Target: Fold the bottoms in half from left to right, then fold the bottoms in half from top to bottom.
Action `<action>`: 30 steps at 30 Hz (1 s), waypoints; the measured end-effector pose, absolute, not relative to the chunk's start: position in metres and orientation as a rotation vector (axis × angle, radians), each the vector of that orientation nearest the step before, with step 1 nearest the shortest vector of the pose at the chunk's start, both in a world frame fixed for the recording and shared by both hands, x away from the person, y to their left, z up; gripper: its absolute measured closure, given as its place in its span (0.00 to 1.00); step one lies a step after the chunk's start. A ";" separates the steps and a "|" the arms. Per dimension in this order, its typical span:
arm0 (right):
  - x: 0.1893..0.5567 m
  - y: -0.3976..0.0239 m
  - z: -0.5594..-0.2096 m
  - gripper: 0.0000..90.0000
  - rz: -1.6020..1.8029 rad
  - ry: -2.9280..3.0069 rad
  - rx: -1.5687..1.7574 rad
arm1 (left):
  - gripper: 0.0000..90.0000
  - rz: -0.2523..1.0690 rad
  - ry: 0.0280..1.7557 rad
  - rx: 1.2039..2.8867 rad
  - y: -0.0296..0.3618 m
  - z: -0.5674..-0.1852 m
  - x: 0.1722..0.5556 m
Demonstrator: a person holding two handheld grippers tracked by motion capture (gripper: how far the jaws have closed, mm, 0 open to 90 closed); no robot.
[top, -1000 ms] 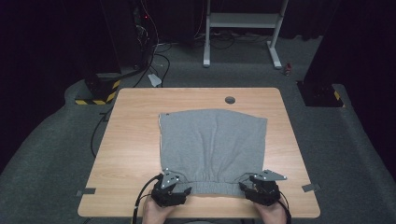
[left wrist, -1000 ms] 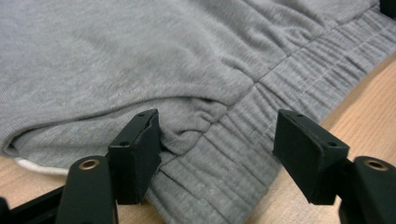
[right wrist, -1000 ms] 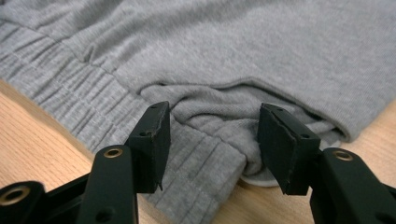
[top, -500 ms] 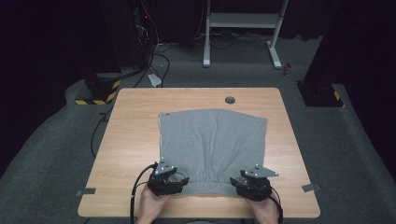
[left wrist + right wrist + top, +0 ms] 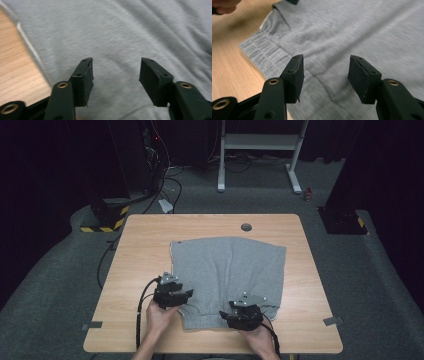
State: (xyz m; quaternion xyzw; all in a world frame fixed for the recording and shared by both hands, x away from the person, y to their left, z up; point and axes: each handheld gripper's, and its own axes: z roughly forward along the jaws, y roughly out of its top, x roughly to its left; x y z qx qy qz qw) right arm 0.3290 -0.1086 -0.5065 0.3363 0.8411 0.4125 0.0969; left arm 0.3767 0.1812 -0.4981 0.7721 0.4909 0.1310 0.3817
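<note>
Shorts (image 5: pixel 227 272), grey, lie flat mid-surface (image 5: pixel 145 245), ribbed waistband toward the person. Since a second ago both hands have moved inward along the waistband edge. Left hand-held gripper (image 5: pixel 187 294) has just been narrowing its jaws, yet they stand apart over cloth near the left hem, gripping nothing. Right hand-held gripper (image 5: pixel 239 316) hovers parted over the waistband, also empty. Judgement: grasp of the near edge comes next, probably for a fold.

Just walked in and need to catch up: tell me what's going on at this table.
A person works a grey garment, apparently shorts, spread flat on a wooden table. The left gripper hovers over its left edge, jaws just been closing with nothing pinched between them. The right gripper sits open above the ribbed waistband at the near edge. Neither grips the fabric.
</note>
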 end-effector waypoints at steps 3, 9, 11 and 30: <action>0.329 -0.101 -0.507 0.51 1.223 2.504 0.979 | 0.45 0.332 1.289 1.970 0.185 -0.498 0.384; 0.327 -0.081 -0.507 0.52 1.223 2.531 0.929 | 0.41 0.363 1.354 1.976 0.198 -0.502 0.400; 0.328 -0.075 -0.508 0.52 1.230 2.538 0.908 | 0.40 0.389 1.354 1.974 0.202 -0.501 0.406; 0.320 -0.022 -0.512 0.46 1.205 2.609 0.723 | 0.41 0.423 1.516 1.977 0.212 -0.507 0.484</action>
